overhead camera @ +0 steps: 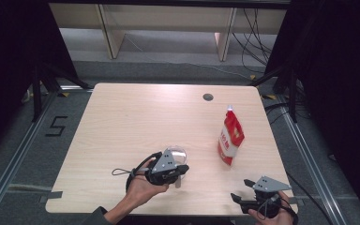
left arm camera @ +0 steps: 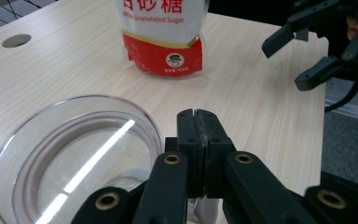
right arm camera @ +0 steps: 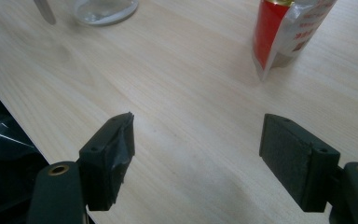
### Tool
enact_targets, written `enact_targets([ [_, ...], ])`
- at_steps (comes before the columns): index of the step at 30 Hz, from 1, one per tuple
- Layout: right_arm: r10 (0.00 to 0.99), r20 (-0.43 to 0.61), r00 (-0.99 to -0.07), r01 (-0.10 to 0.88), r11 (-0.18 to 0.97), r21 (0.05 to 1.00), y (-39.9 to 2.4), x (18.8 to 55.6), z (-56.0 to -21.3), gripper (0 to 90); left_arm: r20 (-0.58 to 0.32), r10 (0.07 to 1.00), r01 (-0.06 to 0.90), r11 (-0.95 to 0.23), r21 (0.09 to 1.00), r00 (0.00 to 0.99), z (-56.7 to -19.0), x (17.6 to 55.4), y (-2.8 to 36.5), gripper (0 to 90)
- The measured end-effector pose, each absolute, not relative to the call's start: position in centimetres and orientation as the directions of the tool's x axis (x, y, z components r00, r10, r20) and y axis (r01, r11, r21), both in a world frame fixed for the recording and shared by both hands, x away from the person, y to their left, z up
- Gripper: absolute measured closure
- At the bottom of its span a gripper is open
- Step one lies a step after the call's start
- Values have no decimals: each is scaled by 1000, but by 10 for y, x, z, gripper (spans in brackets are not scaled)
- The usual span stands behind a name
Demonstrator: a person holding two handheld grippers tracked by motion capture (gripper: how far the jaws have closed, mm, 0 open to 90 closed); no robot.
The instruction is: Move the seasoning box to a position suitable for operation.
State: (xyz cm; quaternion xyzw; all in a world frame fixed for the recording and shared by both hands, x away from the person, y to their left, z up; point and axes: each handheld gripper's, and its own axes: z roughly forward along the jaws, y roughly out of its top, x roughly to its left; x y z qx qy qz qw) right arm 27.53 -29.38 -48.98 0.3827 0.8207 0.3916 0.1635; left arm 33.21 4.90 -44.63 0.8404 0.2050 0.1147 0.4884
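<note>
- Left gripper (overhead camera: 180, 174), lower centre of the high view: jaws pressed together beside the rim of a clear glass jar (overhead camera: 178, 153). Nothing visible is pinched between them.
- Right gripper (overhead camera: 240, 189), lower right: jaws spread wide, empty, over bare table (overhead camera: 122, 122).
- Bag of white granulated sugar (overhead camera: 230, 137) stands upright right of centre, untouched and apparently sealed.
- Judgement: early stage; bag not yet picked up or opened, jar looks empty.
</note>
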Motion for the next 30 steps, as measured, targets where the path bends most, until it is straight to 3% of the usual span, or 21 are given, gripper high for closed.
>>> enact_targets([
  [18, 752, 44, -658, 503, 395, 769, -293, 276, -490, 272, 67, 405, 176, -532, 828, 912, -443, 318, 70, 863],
  [27, 757, 55, -652, 516, 389, 763, -293, 275, -491, 272, 75, 424, 160, -492, 856, 903, -437, 308, 83, 832],
  [30, 756, 57, -652, 517, 388, 763, -293, 275, -491, 272, 24, 445, 180, -411, 894, 895, -433, 299, 92, 819],
])
